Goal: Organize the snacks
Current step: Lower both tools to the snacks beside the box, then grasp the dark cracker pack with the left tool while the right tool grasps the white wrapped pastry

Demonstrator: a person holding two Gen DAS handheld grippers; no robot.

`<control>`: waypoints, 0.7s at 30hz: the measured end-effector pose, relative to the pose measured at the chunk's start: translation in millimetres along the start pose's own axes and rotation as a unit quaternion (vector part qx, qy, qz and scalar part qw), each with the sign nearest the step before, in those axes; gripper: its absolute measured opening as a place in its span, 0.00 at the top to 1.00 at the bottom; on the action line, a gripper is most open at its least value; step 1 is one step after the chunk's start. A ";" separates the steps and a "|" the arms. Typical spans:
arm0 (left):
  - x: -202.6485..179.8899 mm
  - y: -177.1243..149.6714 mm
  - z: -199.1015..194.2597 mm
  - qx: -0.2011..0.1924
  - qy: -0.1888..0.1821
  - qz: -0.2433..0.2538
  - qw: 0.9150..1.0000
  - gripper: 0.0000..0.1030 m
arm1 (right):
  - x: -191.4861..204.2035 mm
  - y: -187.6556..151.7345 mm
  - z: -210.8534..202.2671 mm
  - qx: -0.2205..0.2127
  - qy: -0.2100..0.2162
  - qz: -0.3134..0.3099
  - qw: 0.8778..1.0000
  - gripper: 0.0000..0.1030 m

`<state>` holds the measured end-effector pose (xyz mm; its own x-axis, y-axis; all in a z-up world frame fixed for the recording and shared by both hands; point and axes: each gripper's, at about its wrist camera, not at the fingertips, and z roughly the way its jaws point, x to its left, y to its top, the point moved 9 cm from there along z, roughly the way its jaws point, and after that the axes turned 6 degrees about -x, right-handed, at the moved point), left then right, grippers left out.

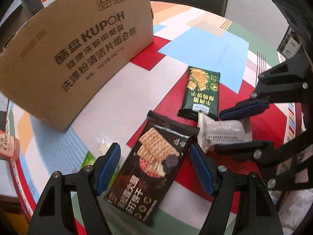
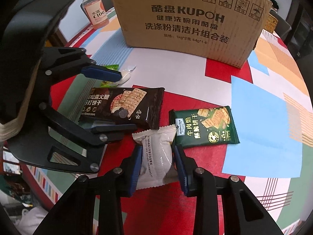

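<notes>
- The white pack [image 2: 156, 154] is a small crinkle-edged pouch with grey print down one side, lying on the red patch of the tablecloth [image 2: 264, 146] at about 6 o'clock in the right wrist view.
- The right gripper [image 2: 157, 166] straddles it, one blue pad on each long side, both close against the wrapper; I cannot tell whether they press it yet. In the left wrist view the same gripper [image 1: 230, 131] comes in from 3 o'clock with the pouch [image 1: 221, 131] between its fingers.
- The dark pack [image 1: 150, 168] is long and black-brown, printed with crackers, ham and truffle. It lies flat at 6 o'clock in the left wrist view, its top end touching the white pack.
- The left gripper [image 1: 154, 168] stands wide, a pad on either side of the dark pack with a gap on each side, gripping nothing. From the right wrist it [image 2: 117, 101] reaches in from 9 o'clock, level over that pack [image 2: 125, 105].
- The green pack [image 2: 205, 127] shows crackers and yellow lettering; it lies flat just beside the white one, at 2 o'clock from it.
- A cardboard box [image 2: 191, 19] stands at 12 o'clock, well apart from the snacks.
- A bottle [image 2: 95, 9] of pink drink stands at 11 o'clock, left of the box.
- A small green sachet [image 2: 111, 67] and a clear candy [image 2: 127, 74] lie behind the dark pack.
</notes>
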<state>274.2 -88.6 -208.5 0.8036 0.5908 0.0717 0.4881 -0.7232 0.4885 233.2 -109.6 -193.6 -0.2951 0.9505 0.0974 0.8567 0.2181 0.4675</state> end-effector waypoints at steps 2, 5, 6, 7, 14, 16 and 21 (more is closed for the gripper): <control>-1.0 1.9 3.1 0.002 -0.010 -0.004 1.000 0.32 | -1.9 -1.0 0.3 0.001 0.004 0.006 1.000 0.67; -3.2 1.5 8.9 0.004 -0.015 -0.003 1.000 0.38 | -5.4 -1.8 -0.5 -0.001 0.006 0.012 1.000 0.68; -4.3 2.5 11.7 0.004 -0.014 -0.003 1.000 0.39 | -6.3 -1.9 -0.9 -0.002 0.007 0.014 1.000 0.68; -3.8 2.8 12.6 0.004 -0.016 -0.008 1.000 0.41 | -7.1 -2.3 -1.2 -0.002 0.008 0.016 1.000 0.68; -0.6 -1.2 6.7 -0.005 -0.022 -0.065 0.998 0.49 | -10.4 -3.4 -3.1 -0.010 0.015 0.031 0.999 0.70; -1.1 -4.0 3.2 -0.009 -0.022 -0.085 0.996 0.49 | -11.7 -3.8 -4.2 -0.014 0.017 0.033 0.999 0.71; 4.1 -10.3 -10.2 -0.026 0.005 -0.128 0.991 0.50 | -18.0 -4.5 -5.0 -0.021 0.020 0.037 0.999 0.71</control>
<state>269.1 -75.0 -204.4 0.6517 0.7566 -0.0528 0.6581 -0.5296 0.5352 232.5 -128.8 -193.1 -0.2494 0.9538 0.1677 0.8586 0.1377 0.4938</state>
